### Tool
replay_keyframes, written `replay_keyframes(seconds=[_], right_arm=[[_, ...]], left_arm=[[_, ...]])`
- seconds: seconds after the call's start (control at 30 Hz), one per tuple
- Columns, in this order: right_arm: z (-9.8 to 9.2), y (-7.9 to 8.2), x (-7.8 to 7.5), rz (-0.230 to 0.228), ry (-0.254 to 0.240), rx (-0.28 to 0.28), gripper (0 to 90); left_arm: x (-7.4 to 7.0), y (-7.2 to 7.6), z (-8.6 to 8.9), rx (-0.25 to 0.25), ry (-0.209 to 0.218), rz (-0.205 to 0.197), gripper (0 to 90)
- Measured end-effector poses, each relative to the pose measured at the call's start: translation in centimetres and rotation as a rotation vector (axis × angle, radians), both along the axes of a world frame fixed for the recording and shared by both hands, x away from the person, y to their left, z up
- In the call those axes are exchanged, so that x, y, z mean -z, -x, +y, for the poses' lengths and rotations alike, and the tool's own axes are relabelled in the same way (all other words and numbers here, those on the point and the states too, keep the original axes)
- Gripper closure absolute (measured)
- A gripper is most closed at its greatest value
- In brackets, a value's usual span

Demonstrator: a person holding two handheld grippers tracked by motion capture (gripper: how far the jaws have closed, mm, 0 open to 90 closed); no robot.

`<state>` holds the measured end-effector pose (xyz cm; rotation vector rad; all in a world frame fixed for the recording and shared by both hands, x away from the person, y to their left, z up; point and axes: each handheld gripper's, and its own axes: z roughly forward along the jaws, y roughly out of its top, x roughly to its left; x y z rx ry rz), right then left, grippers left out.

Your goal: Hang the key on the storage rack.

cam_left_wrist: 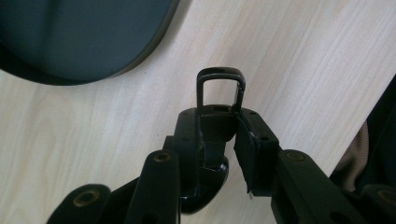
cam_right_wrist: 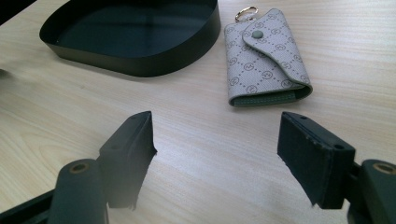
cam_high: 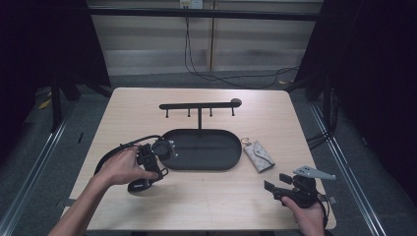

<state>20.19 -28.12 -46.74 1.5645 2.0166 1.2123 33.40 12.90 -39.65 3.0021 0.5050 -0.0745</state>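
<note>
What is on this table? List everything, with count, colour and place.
table: one, light wood, under everything.
key rack: one, black, a bar with four hooks on a post, rising from the tray's far edge.
oval tray: one, black, centre of the table, nothing inside.
key pouch: one, grey patterned fabric with a snap flap and a gold ring, lying flat just right of the tray.
clip with a rectangular loop: one, black, pinched in the left gripper just off the tray's edge.
cables: black, on the floor beyond the table.
left gripper: black, hand-held at the tray's left end, shut on the clip.
right gripper: black, fingers open, above bare table near the pouch.
</note>
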Motion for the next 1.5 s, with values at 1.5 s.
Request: replay_keyframes(seconds=[1.5], right_arm=[[-0.1,-0.1,0.1,0.022,-0.022,-0.006,27.1]], left_arm=[[-7.3,-1.6,2.0,-0.075,0.057,-0.086,70.8]])
